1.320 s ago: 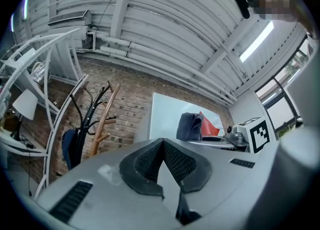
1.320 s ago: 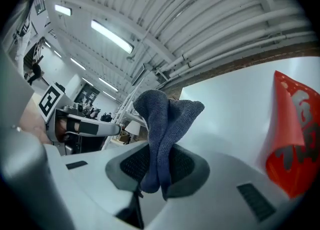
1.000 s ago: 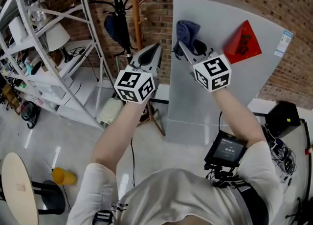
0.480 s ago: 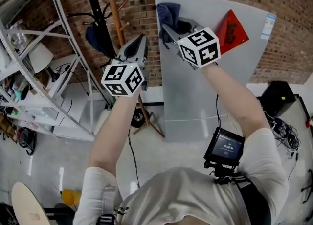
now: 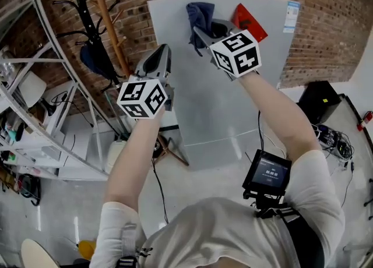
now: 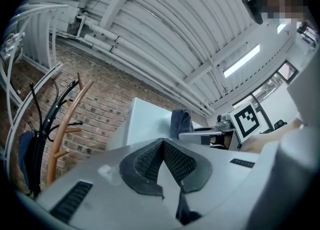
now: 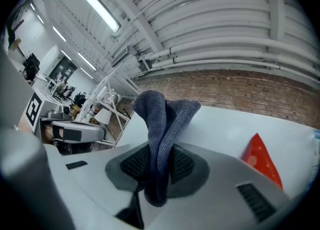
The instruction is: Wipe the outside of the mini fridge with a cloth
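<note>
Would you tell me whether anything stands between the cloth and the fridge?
Nothing visible does. The right gripper holds the cloth up at the fridge door, with a red sticker beside it.

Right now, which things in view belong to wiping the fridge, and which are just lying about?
For the job: mini fridge; blue cloth, pinched in the right tongs; left tongs, shut and empty.
Just lying about: coat rack; white wire shelving; black box on the floor; red sticker on the fridge.
</note>
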A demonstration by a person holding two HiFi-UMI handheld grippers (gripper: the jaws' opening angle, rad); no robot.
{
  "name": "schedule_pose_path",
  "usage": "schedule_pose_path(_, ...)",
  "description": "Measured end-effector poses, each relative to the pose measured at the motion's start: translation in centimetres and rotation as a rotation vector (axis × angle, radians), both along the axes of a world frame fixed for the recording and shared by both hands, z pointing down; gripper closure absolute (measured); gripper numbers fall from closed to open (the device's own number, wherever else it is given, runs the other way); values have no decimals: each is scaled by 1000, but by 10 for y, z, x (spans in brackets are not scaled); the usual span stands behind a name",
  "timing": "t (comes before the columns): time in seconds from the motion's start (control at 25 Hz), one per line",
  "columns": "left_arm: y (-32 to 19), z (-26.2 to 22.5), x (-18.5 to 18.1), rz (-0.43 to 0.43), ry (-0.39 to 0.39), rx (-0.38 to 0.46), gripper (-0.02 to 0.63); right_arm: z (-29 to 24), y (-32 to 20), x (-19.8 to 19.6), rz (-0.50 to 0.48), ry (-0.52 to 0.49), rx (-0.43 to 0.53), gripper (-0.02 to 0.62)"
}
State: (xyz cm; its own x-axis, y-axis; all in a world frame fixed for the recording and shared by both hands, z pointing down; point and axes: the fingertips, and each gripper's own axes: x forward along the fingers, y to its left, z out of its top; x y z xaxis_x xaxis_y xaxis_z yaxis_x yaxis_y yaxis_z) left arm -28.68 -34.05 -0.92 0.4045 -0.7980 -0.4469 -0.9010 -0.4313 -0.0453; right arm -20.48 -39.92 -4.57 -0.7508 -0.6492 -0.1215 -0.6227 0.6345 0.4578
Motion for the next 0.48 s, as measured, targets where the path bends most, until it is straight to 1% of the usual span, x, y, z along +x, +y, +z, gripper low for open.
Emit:
schedule_pose_path(0.12,-4,4,24,25,-10,-7,606,-1,-2,27,23,-19,-6,514)
schedule_pose_path(0.32,-16,9,56,58,-17,-18,606,-6,-2,64,31,-44,-3,514)
schedule_pose_path(0.48,-25,7,77,85,-17,-22,606,-9,-11,94,50,-69,-29,514)
